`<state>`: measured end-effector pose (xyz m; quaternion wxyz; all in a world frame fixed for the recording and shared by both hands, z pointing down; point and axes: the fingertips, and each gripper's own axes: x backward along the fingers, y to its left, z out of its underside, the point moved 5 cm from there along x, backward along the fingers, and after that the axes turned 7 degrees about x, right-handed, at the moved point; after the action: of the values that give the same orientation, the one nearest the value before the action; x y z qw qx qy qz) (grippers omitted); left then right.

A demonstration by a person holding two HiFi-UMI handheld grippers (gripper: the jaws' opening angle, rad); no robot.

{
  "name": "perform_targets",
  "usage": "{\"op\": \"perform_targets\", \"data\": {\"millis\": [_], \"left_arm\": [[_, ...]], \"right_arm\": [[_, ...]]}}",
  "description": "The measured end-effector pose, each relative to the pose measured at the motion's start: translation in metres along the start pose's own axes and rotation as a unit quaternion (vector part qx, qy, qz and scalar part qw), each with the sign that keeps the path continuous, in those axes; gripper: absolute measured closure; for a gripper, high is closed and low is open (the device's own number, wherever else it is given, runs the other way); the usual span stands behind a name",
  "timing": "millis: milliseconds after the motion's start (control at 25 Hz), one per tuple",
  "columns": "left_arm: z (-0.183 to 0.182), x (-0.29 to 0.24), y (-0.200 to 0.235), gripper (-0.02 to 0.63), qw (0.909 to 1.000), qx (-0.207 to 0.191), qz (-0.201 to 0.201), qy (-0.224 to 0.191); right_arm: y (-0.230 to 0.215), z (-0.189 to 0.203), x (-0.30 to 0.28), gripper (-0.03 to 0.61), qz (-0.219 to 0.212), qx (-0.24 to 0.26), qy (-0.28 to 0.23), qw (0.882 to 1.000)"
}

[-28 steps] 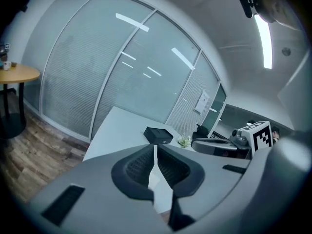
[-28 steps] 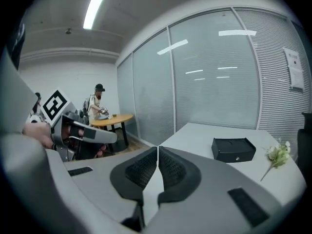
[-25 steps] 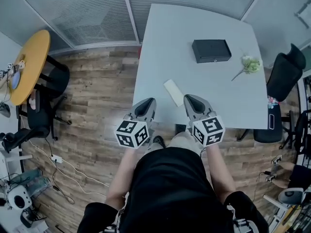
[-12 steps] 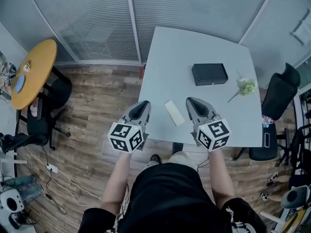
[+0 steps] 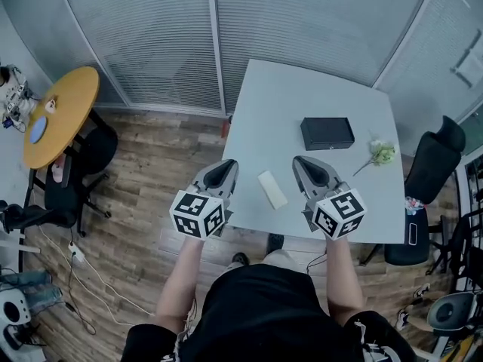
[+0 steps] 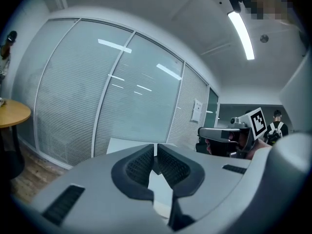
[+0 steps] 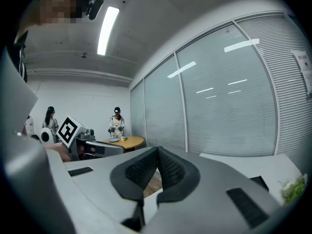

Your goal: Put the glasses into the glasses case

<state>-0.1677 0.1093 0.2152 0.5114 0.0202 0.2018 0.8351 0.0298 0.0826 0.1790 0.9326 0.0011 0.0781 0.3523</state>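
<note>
I am holding two handheld grippers out in front of me over the near edge of a white table (image 5: 317, 89), seen from above. My left gripper (image 5: 225, 166) is sitting over the near left corner, and its own camera is showing its jaws (image 6: 156, 150) clenched together with nothing between them. My right gripper (image 5: 303, 163) is sitting further along the near edge, its jaws (image 7: 157, 152) also pressed tight and empty. The black glasses case (image 5: 327, 133) is lying with its lid down around the middle of the table, a little toward the right edge, well apart from both grippers. A flat white oblong item (image 5: 272, 189) is lying near the near edge, between the two grippers. A small green sprig (image 5: 383, 153) is resting close to the right edge, just beside the case. A round yellow table (image 5: 60, 115) is standing off to the left on the wooden floor
</note>
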Motion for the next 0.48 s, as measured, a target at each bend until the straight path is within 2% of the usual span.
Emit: {"op": "perform_targets", "data": {"millis": [160, 480], "left_arm": [[-0.001, 0.000, -0.005, 0.575, 1.0000, -0.001, 0.006, 0.003], [0.003, -0.002, -0.015, 0.575, 0.9998, 0.003, 0.018, 0.002]], "right_arm": [[0.006, 0.001, 0.002, 0.563, 0.001, 0.017, 0.009, 1.000], [0.010, 0.010, 0.006, 0.563, -0.001, 0.009, 0.016, 1.000]]}}
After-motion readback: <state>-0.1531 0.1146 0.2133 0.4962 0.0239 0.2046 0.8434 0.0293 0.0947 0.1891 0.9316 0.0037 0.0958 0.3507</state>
